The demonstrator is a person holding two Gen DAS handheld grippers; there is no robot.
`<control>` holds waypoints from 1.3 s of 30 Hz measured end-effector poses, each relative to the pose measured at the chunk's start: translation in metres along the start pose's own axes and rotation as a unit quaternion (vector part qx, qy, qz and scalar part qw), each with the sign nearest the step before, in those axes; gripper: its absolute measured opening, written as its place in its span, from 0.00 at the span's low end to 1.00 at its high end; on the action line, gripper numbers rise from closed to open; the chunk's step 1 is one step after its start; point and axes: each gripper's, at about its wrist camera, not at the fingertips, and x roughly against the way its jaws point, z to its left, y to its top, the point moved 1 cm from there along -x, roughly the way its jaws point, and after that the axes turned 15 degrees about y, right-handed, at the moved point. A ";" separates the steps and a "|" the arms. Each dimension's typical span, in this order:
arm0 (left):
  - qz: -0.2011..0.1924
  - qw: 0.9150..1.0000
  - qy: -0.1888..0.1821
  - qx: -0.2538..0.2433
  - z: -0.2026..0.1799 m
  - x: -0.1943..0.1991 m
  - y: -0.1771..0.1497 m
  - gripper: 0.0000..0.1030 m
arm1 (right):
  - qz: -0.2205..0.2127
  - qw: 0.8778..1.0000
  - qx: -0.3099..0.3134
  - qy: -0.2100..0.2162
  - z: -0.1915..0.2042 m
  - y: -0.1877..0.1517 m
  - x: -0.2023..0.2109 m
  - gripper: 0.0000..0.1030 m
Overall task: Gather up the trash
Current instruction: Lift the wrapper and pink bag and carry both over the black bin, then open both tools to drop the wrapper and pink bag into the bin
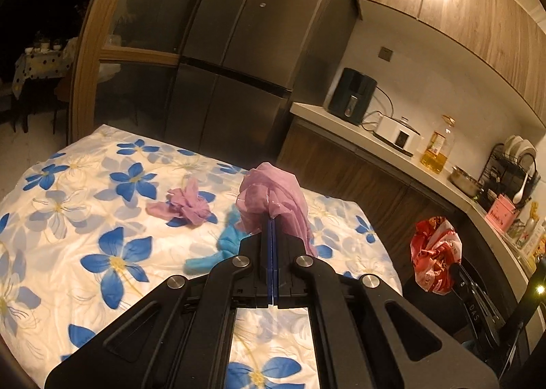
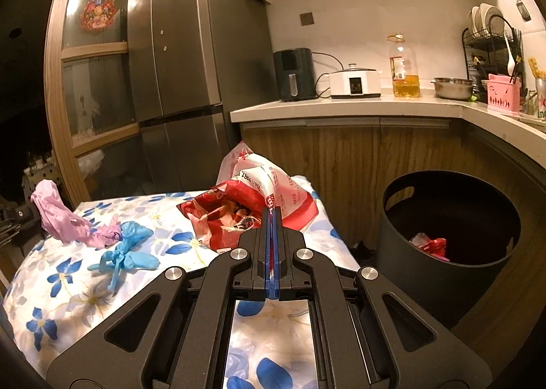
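Left wrist view: the left gripper [image 1: 274, 223] has its blue-padded jaws pressed together on a crumpled pink plastic bag [image 1: 271, 198], lifted clear of the table. Beneath it the floral tablecloth [image 1: 85, 218], white with blue flowers, covers the table. Just beyond the jaws a blue plastic bag [image 1: 218, 247] lies on the cloth, and farther off a second pink plastic bag [image 1: 186, 204] lies apart from it. To the right, past the table edge, the right gripper [image 1: 455, 266] holds a red and white plastic bag [image 1: 433, 252] in the air.

Right wrist view: the right gripper [image 2: 273, 215] has its jaws closed on the red and white plastic bag [image 2: 259, 204], which bulges above the near right part of the tablecloth [image 2: 68, 286]. To the left, the blue bag [image 2: 128, 249] rests on the cloth, touching the second pink bag [image 2: 105, 235]; the held pink bag [image 2: 54, 215] hangs at the far left edge. To the right of the table a black round trash bin [image 2: 443, 266] stands on the floor, with red trash [image 2: 431, 245] inside at the bottom. Behind it run wooden cabinets under a pale countertop [image 2: 341, 105] that carries a dark air fryer [image 2: 295, 75], a white cooker [image 2: 355, 82], an oil bottle [image 2: 404, 68], and a steel bowl [image 2: 452, 87]. A grey refrigerator [image 2: 191, 58] stands at the far left.
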 end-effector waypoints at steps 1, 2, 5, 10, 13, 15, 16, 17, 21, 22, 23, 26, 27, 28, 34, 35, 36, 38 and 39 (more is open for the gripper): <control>0.000 1.000 -0.001 -0.005 -0.004 0.001 -0.002 0.00 | -0.001 1.000 0.000 0.000 0.000 0.000 0.002 0.01; 0.000 1.000 -0.003 -0.011 -0.011 0.001 -0.004 0.00 | -0.003 1.000 0.002 -0.001 -0.001 0.000 0.005 0.01; 0.002 1.000 -0.014 -0.028 -0.032 0.001 -0.010 0.00 | -0.007 1.000 0.003 -0.004 -0.004 0.002 0.013 0.01; 0.004 0.997 -0.048 -0.063 -0.076 0.001 -0.020 0.00 | -0.015 1.000 0.007 -0.017 -0.013 0.006 0.025 0.01; 0.002 0.994 -0.071 -0.080 -0.103 0.003 -0.022 0.00 | -0.020 0.999 0.008 -0.026 -0.019 0.008 0.032 0.01; -0.001 0.993 -0.082 -0.086 -0.118 0.004 -0.022 0.00 | -0.025 0.999 0.007 -0.036 -0.026 0.010 0.038 0.01; -0.001 0.992 -0.088 -0.089 -0.123 0.004 -0.022 0.00 | -0.027 0.999 0.007 -0.040 -0.029 0.011 0.041 0.01; -0.003 0.991 -0.096 -0.093 -0.133 0.005 -0.021 0.00 | -0.030 0.999 0.006 -0.045 -0.032 0.012 0.043 0.01; -0.008 0.987 -0.123 -0.105 -0.165 0.008 -0.019 0.00 | -0.040 0.997 -0.001 -0.067 -0.050 0.017 0.054 0.01; -0.010 0.985 -0.131 -0.108 -0.175 0.010 -0.020 0.00 | -0.043 0.996 -0.002 -0.072 -0.055 0.019 0.056 0.01; -0.012 0.984 -0.138 -0.111 -0.181 0.011 -0.021 0.00 | -0.047 0.996 -0.002 -0.080 -0.060 0.020 0.060 0.01; -0.019 0.979 -0.163 -0.124 -0.210 0.014 -0.025 0.00 | -0.054 0.994 0.002 -0.100 -0.073 0.023 0.068 0.01; -0.019 0.977 -0.171 -0.125 -0.217 0.014 -0.027 0.00 | -0.057 0.993 0.004 -0.108 -0.078 0.024 0.071 0.01; -0.018 0.976 -0.178 -0.127 -0.223 0.014 -0.028 0.00 | -0.059 0.991 0.008 -0.116 -0.081 0.024 0.074 0.01; -0.006 0.964 -0.222 -0.144 -0.269 0.011 -0.043 0.00 | -0.075 0.985 0.024 -0.157 -0.098 0.021 0.084 0.01; -0.006 0.963 -0.227 -0.147 -0.273 0.011 -0.045 0.00 | -0.075 0.984 0.023 -0.159 -0.100 0.020 0.084 0.01; -0.005 0.961 -0.233 -0.150 -0.279 0.011 -0.047 0.00 | -0.075 0.984 0.020 -0.162 -0.105 0.019 0.084 0.01; -0.006 0.956 -0.251 -0.155 -0.290 0.013 -0.051 0.00 | -0.075 0.983 0.016 -0.165 -0.112 0.018 0.084 0.01; -0.007 0.953 -0.258 -0.159 -0.296 0.012 -0.053 0.00 | -0.077 0.983 0.016 -0.167 -0.114 0.018 0.085 0.01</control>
